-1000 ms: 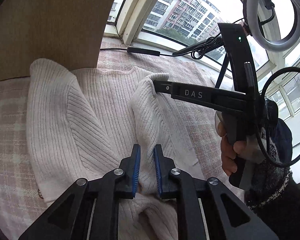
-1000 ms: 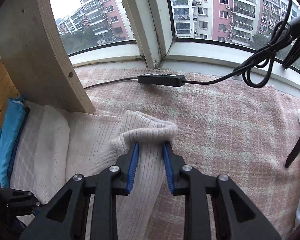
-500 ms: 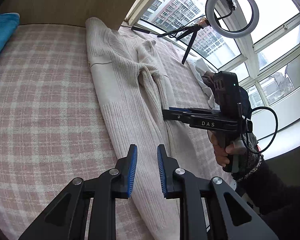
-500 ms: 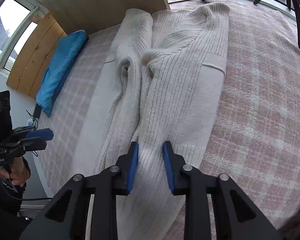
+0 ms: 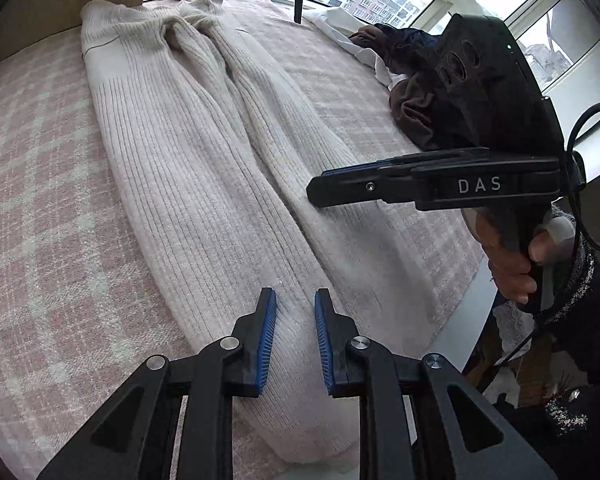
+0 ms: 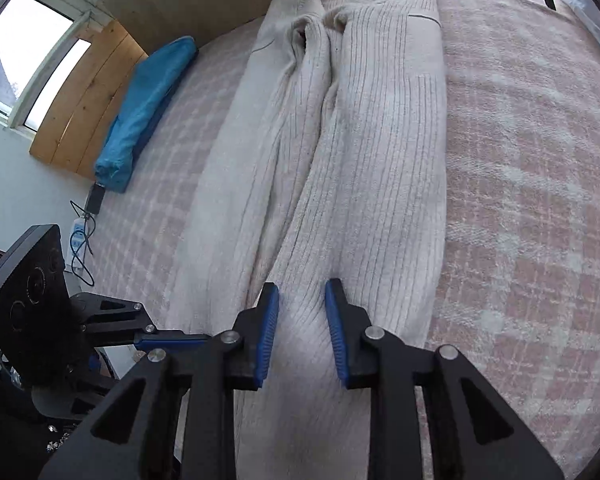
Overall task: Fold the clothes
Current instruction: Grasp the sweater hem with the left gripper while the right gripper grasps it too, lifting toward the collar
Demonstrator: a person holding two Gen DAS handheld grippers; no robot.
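Cream ribbed sweater (image 5: 204, 168) lies stretched lengthwise on the pink plaid bed (image 5: 40, 200), both sides folded in toward its middle. Left gripper (image 5: 295, 334) hovers over the near hem, jaws slightly apart with nothing pinched. Right gripper (image 6: 302, 330) does likewise, jaws apart and empty. A blue pillow (image 6: 144, 104) rests by the wooden headboard (image 6: 88, 96); dark clothes (image 5: 416, 92) sit heaped near the window.
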